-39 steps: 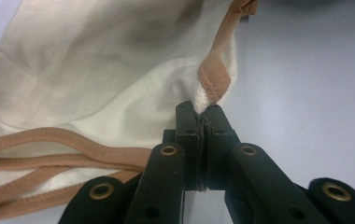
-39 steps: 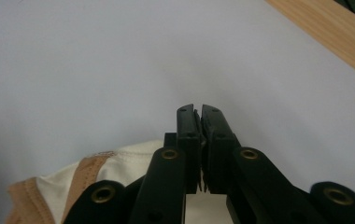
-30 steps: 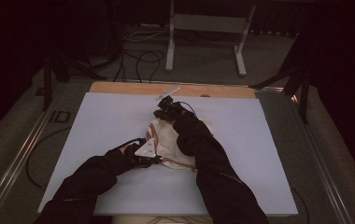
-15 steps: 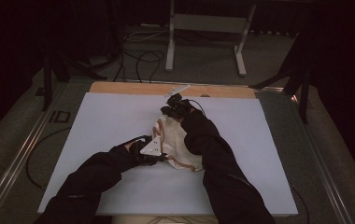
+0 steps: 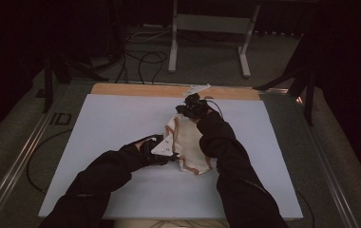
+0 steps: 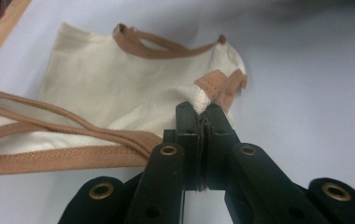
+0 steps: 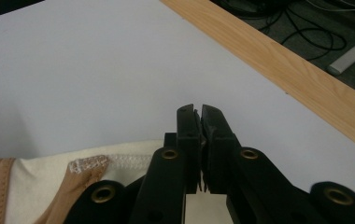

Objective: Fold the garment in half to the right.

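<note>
Pale lavender-white sheet covers the counter (image 5: 121, 123), wood edge strip (image 5: 136, 89) showing along the far side. Dark floor beyond, with black cables (image 5: 140, 57) and a grey metal stand (image 5: 207, 28) at far centre. Metal rail (image 5: 22, 156) runs along the counter's left side.

Two black sleeves enter from the near edge, left sleeve (image 5: 98, 175) angled toward centre, right sleeve (image 5: 231, 161) reaching farther out.

Cream cloth bag (image 5: 188, 142) with tan-brown straps lies crumpled at counter centre, between the two hands. In the left gripper view the bag (image 6: 110, 88) lies mostly flat, straps (image 6: 63, 135) looping across its near side and trim along the edge.

Left hand-held gripper (image 5: 171, 153) sits at the bag's near-left edge, grey three-cornered plate on top. Its jaws are closed, pinching a cream corner of the bag with tan trim, seen in the left gripper view (image 6: 202, 109).

Right hand-held gripper (image 5: 185, 105) is at the bag's far end, near the wood strip. In the right gripper view its jaws (image 7: 199, 114) are pressed together; cannot tell if any cloth is caught between them. Bag hem (image 7: 87, 168) with white stitching lies just beside and below the jaws.
</note>
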A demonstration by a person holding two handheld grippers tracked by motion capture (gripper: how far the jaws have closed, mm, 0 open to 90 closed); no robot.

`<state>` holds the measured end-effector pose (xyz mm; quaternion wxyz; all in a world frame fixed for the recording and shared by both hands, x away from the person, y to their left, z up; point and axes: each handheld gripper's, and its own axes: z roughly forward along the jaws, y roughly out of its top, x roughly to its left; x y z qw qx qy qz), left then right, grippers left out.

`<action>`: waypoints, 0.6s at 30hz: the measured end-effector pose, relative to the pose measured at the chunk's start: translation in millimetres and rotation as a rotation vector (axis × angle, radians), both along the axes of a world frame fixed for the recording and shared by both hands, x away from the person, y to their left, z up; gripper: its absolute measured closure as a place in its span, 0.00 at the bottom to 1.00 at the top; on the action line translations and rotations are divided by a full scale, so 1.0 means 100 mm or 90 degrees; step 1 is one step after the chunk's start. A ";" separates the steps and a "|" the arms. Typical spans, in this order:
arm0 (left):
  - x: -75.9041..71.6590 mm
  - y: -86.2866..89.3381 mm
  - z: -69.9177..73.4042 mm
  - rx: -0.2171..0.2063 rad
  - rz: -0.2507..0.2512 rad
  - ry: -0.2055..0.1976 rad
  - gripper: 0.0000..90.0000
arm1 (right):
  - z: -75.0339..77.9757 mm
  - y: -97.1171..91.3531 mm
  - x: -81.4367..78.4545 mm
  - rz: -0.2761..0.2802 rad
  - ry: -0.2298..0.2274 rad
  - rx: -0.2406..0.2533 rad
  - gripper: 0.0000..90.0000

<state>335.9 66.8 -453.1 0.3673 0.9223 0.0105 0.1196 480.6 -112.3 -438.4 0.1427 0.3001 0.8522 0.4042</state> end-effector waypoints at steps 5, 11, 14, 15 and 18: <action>0.01 -0.08 0.01 -0.010 -0.001 0.000 0.98 | 0.00 -0.13 -0.01 -0.013 -0.002 0.003 0.97; 0.04 -0.17 0.02 -0.009 -0.005 -0.003 0.98 | -0.01 -0.28 -0.01 -0.027 -0.001 0.005 0.97; 0.05 -0.23 0.01 -0.007 -0.008 -0.004 0.98 | -0.01 -0.35 -0.01 -0.035 0.000 0.010 0.97; 0.06 -0.25 -0.01 -0.009 -0.008 0.000 0.98 | -0.02 -0.37 -0.01 -0.037 0.001 0.010 0.97; 0.07 -0.31 -0.02 -0.005 -0.011 0.002 0.98 | -0.02 -0.41 -0.01 -0.039 0.002 0.011 0.97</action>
